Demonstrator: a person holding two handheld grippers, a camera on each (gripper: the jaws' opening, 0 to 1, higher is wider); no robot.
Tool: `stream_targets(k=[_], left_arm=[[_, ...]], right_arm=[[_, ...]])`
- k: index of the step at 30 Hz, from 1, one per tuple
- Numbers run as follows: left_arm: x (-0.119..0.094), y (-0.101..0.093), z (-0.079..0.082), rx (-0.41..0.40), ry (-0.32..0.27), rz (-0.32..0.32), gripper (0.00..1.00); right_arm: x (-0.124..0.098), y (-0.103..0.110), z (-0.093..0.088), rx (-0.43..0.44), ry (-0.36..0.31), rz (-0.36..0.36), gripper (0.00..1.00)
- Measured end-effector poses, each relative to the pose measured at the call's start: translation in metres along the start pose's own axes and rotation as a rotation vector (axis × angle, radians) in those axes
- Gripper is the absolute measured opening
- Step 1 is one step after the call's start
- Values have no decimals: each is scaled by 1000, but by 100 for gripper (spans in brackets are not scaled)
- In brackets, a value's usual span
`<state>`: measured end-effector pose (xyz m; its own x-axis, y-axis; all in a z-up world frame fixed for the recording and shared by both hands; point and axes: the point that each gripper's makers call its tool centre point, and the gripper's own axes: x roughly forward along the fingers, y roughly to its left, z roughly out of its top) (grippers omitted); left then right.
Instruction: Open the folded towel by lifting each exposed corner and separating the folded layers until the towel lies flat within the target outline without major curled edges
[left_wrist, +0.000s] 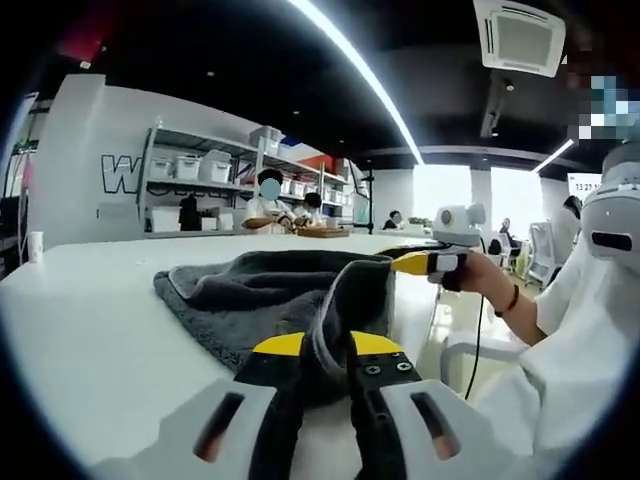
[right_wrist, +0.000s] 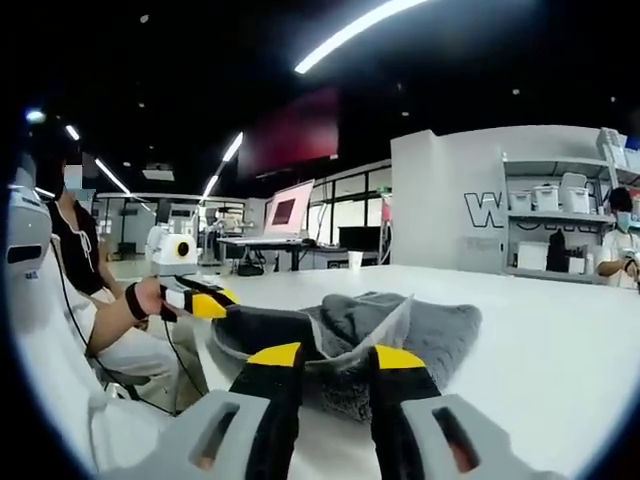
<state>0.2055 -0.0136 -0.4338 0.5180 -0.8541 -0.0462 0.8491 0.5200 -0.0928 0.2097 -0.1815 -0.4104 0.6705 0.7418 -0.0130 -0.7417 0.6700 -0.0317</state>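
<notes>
Grey towel (left_wrist: 270, 295) bunched on white worktop (left_wrist: 90, 330), layers part-lifted, not yet flat. Left gripper (left_wrist: 325, 345) jaws pinching near corner; right gripper (right_wrist: 335, 355) jaws pinching opposite edge, apparently to pull folds apart. Shelving (left_wrist: 200, 175) behind.

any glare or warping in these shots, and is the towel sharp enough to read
Left gripper view: the ceiling light strip blows out white and bends with the fisheye; the grey towel is fairly sharp, its pile visible. Right gripper view: another strip light glares, the white table is bright with only faint shadow beside the towel, and the background is soft.
</notes>
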Motion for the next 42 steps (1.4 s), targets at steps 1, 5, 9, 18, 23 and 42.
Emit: stream_targets(k=[1, 5, 9, 18, 23, 42], left_arm=[[2, -2, -1, 13, 6, -3, 10], [3, 1, -3, 35, 15, 10, 7], [0, 2, -4, 40, 26, 1, 5], [-4, -9, -14, 76, 120, -53, 4], [-4, -13, -17, 65, 142, -69, 3], [-9, -23, -28, 145, 220, -117, 3]], right_arm=[[2, 0, -1, 5, 2, -7, 14], [6, -3, -6, 12, 12, -31, 11], [6, -2, -7, -14, 30, -23, 8], [-10, 5, -16, 26, 114, 53, 4], [-14, 9, -20, 21, 141, 80, 3], [-25, 17, -34, -25, 234, 144, 0]])
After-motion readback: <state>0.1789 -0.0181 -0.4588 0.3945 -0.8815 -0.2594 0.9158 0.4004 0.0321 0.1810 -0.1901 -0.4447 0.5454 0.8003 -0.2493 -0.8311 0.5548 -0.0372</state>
